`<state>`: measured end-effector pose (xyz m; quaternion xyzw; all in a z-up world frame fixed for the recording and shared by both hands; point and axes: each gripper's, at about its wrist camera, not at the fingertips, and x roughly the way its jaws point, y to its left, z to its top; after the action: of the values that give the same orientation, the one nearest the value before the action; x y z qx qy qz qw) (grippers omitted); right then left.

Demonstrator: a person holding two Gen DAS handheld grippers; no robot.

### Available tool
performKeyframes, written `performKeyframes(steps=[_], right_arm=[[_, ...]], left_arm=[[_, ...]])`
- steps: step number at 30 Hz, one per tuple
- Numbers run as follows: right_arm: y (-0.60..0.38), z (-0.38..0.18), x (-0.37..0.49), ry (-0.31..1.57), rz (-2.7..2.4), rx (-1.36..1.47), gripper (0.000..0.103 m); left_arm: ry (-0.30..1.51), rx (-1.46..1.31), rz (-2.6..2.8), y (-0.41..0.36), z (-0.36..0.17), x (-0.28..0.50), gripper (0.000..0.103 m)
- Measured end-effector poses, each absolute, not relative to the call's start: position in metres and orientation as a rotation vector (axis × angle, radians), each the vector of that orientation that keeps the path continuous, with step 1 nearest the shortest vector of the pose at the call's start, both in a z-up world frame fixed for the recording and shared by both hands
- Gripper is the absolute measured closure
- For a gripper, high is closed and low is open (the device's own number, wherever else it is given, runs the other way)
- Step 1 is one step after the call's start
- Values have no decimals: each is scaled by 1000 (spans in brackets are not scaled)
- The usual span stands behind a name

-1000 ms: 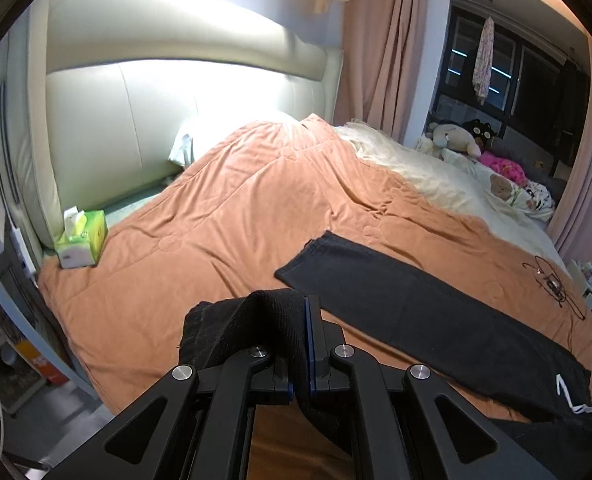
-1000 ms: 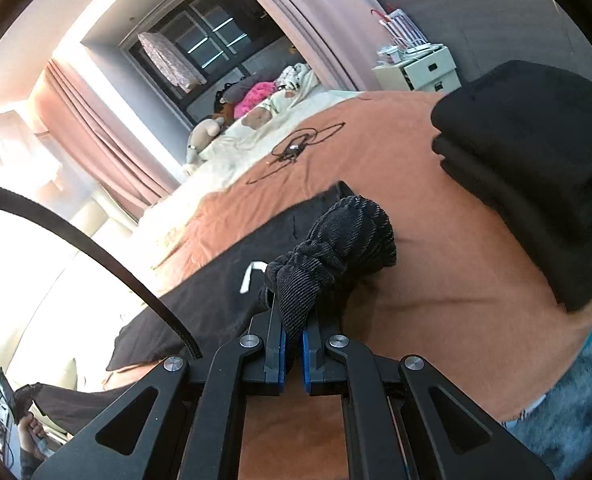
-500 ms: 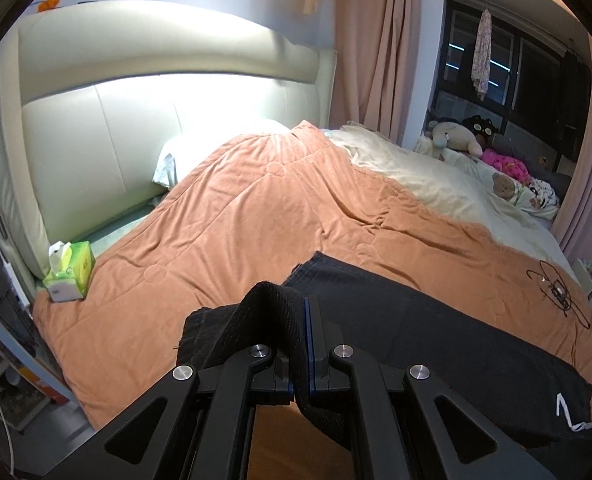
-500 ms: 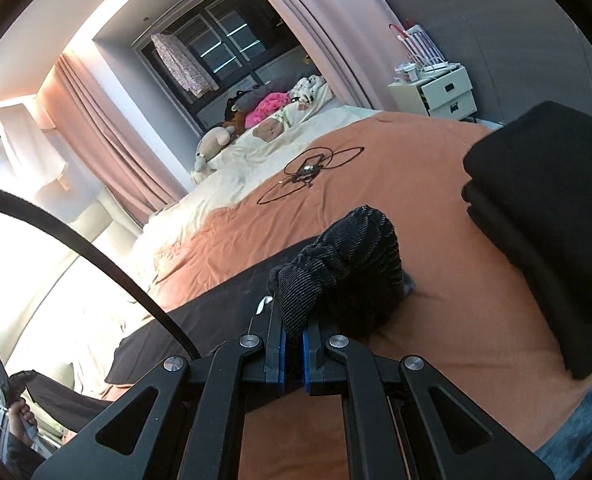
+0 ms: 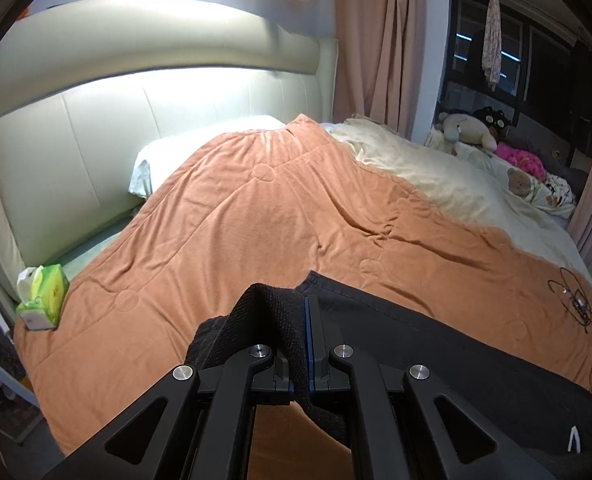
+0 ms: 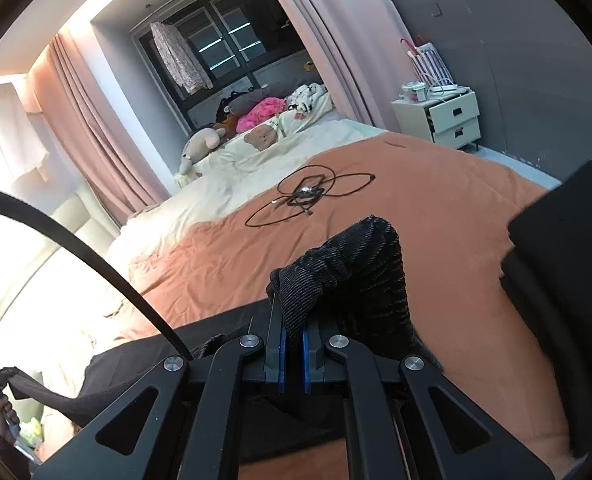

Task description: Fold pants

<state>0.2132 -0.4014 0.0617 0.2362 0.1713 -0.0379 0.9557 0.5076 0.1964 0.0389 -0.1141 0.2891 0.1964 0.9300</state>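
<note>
- Left wrist view: left gripper [image 5: 307, 344] was clamped on a bunched edge of the black pants [image 5: 436, 356], probably the waistband. Cloth ran up between the jaws and looped over the left finger.
- The rest of the pants lay flat on the orange blanket [image 5: 255, 216], running from the gripper toward 4 o'clock. A small white logo [image 5: 572, 438] showed near that far end.
- A green tissue box [image 5: 41, 296] sat at 9 o'clock on the bed's corner, well apart from the pants. The cream headboard [image 5: 95, 128] was at 11 o'clock, stuffed toys [image 5: 472, 126] at 2 o'clock.
- Right wrist view: right gripper [image 6: 291, 330] was closed on a ribbed black fabric end [image 6: 352, 268], likely a cuff. That wad stood up above the jaws toward 1 o'clock.
- A black band of the pants stretched from under the gripper to 8 o'clock, where a hand [image 6: 1, 414] held the other gripper.
- A stack of folded dark clothes [image 6: 564, 292] sat at 3 o'clock on the blanket, apart from the held end. A looped cable [image 6: 308, 196] lay at 12 o'clock, and a white nightstand [image 6: 444, 120] stood at 2 o'clock.
- Judged step: both ends pinched and lifted, a lengthwise fold in hand, with one layer already on the bed.
- Next move calls for carrying both held ends evenly across the lying layer, keeping the cloth taut, lining edges up, then releasing. Risk: uneven tension skews the fold.
</note>
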Motion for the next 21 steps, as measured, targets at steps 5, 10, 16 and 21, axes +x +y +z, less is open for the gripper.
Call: performKeyframes(steps=[5,10,16,21], right_arm=[[-388,68,260,369,-111,443,101],[-376,65,303,405,-145,421,101],[-363,63,345,454,-180,372,101],[-358,59,378,494,-200,358,101]], left_arm=[[628,-213,407,194,25,551,99],[682,-212,408,196,3,594,99],[726,-185,426,195,-24,629,99],[770,-143,442,196,-48,646,99]])
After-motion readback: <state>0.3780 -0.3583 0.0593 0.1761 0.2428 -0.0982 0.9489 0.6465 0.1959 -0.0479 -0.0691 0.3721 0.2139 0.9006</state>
